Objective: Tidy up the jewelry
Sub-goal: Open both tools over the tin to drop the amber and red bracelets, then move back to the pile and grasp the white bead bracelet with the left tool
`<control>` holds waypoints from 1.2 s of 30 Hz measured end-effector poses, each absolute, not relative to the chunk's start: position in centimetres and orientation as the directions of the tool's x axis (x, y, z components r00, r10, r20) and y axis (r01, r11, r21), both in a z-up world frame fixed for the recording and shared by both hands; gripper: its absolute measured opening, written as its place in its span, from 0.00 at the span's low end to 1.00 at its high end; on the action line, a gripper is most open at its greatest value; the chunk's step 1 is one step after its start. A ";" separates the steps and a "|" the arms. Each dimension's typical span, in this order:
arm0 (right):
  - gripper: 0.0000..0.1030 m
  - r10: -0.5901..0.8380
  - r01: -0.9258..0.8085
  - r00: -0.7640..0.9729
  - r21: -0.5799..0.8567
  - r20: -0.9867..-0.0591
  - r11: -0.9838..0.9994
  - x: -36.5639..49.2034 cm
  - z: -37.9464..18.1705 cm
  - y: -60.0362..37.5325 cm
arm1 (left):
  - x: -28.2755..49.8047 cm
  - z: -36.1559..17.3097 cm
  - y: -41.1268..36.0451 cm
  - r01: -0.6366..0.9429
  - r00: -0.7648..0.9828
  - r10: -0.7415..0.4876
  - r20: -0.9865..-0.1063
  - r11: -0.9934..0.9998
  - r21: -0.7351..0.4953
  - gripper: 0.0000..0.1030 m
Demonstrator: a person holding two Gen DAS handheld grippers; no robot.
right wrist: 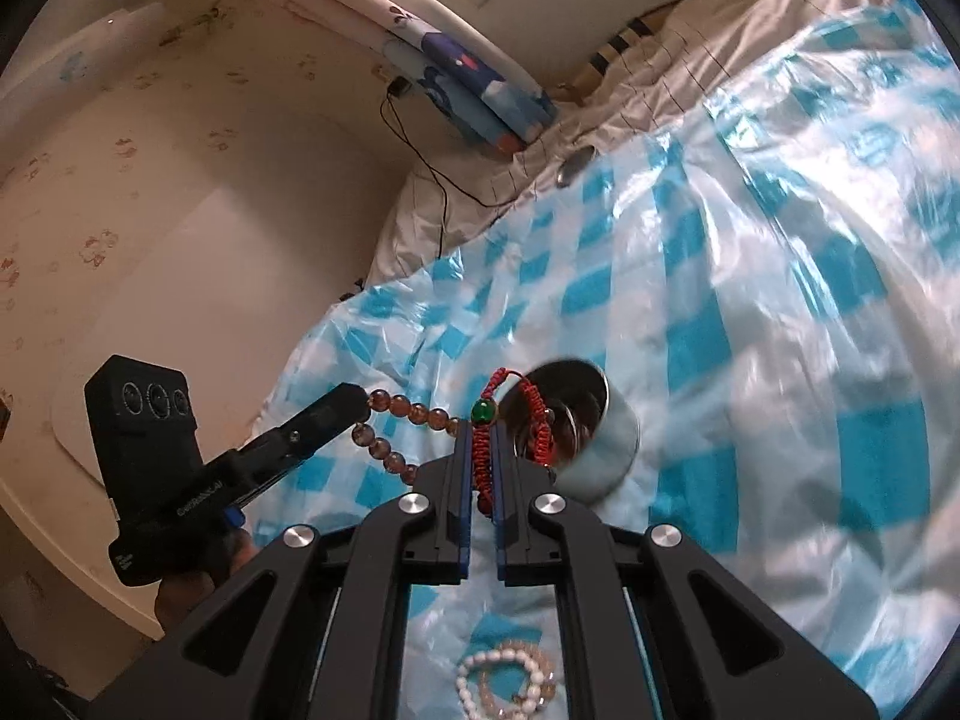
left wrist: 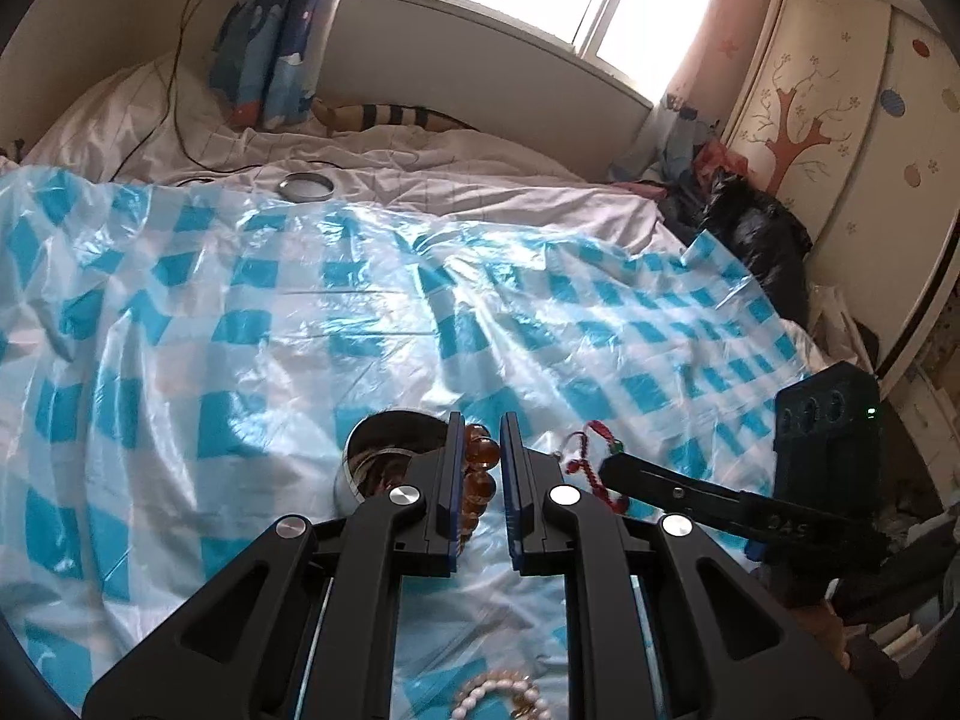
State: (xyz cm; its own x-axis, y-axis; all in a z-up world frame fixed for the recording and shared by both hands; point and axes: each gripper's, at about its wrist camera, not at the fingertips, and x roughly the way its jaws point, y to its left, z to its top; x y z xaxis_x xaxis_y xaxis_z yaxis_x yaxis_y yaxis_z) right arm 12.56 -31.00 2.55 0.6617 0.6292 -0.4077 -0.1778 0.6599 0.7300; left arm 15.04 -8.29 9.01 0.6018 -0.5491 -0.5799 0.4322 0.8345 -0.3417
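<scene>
My left gripper (left wrist: 482, 429) is shut on an amber bead bracelet (left wrist: 478, 480), which hangs between its blue pads just right of a round metal tin (left wrist: 366, 468). In the right wrist view that bracelet (right wrist: 408, 411) dangles from the left gripper (right wrist: 354, 402) at the left. My right gripper (right wrist: 482, 420) is shut on a red braided bracelet (right wrist: 483, 468) with a green bead (right wrist: 482, 411), held in front of the tin (right wrist: 591, 438). The red bracelet (left wrist: 591, 468) and the right gripper (left wrist: 612, 468) also show at the right of the left wrist view.
A blue-and-white checked plastic sheet (left wrist: 420, 312) covers the bed. White and pale bead bracelets (right wrist: 504, 684) lie on it near me. The tin's lid (left wrist: 306, 186) lies far back on the white bedding. A wardrobe (left wrist: 840, 138) and dark bags (left wrist: 750, 228) stand at the right.
</scene>
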 end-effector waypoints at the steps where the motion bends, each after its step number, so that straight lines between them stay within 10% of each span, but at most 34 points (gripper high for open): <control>1: 0.06 0.627 -0.175 0.661 0.728 -0.412 0.663 13.0 2.6 -31.1 | 15.3 9.1 -8.4 0.433 0.598 -0.556 -0.578 0.830 -0.351 0.10; 16: 0.06 0.614 -0.183 0.621 0.672 -0.487 0.718 17.1 1.4 -29.0 | 21.8 3.0 -8.7 0.294 0.524 -0.445 -0.727 0.895 -0.336 0.11; 20: 0.08 0.602 -0.217 0.573 0.606 -0.556 0.766 19.0 0.8 -26.2 | 21.6 4.1 -7.0 0.257 0.565 -0.442 -0.697 0.897 -0.360 0.28; 23: 0.48 0.515 -0.188 0.561 0.505 -0.648 0.842 19.5 -0.2 -24.6 | 20.8 4.4 -6.3 0.248 0.575 -0.436 -0.692 0.899 -0.360 0.35; 36: 0.66 0.463 -0.086 0.676 0.563 -0.573 0.822 16.4 3.5 -30.1 | 15.9 3.2 -6.0 0.283 0.557 -0.386 -0.736 0.921 -0.269 0.52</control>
